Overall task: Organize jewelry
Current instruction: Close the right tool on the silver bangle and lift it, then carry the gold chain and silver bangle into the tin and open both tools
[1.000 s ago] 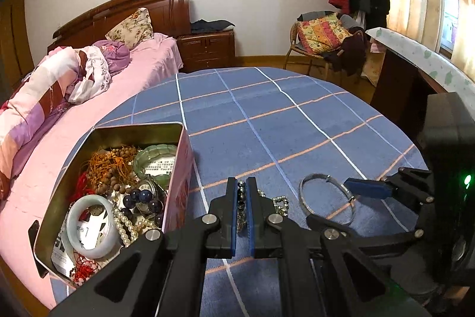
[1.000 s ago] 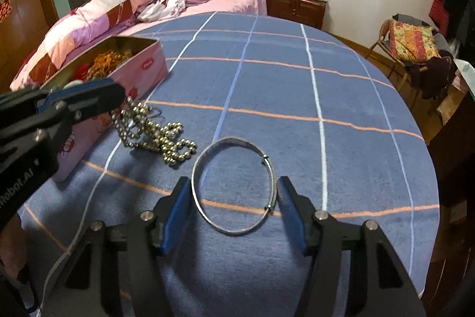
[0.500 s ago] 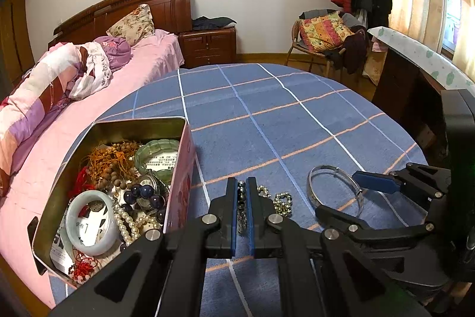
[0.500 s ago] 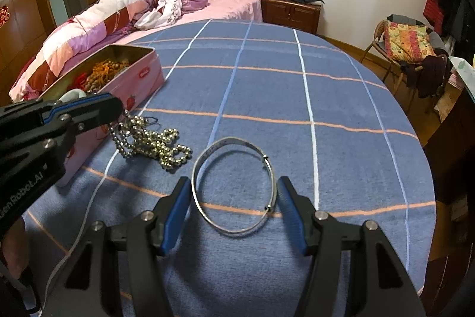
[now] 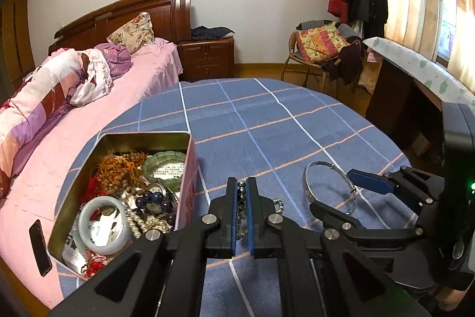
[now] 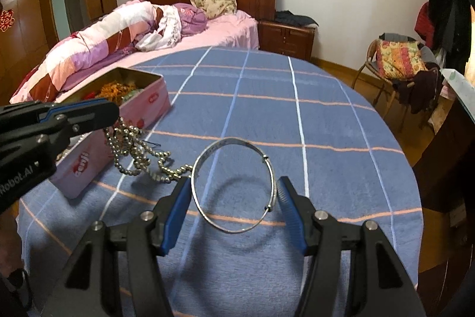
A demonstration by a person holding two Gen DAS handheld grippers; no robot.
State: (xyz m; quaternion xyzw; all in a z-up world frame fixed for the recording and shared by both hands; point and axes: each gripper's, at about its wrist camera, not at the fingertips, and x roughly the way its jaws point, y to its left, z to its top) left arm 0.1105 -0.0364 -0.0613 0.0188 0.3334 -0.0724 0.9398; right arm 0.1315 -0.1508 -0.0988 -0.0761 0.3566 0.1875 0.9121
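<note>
I am holding the left gripper clenched on a strand of the silver bead necklace, its blue fingers pinching a few beads between them while the rest of the chain is hanging down and pooling on the blue checked surface. Seen from the right wrist, the lifted strand is dangling just beside the pink tin box, and the loose end is trailing toward the silver bangle. I am keeping the right gripper spread wide, its fingers sitting on either side of the bangle; the bangle is tilted, its far rim raised above its shadow on the cloth, and whether the pads are actually touching it I cannot tell. In the left wrist view the tin box is standing open to the left of my fingers, holding a pale jade bangle, a green bangle, brown wooden beads, dark purple beads and a pearl strand. A pink bed is lying beyond the surface's left edge.
</note>
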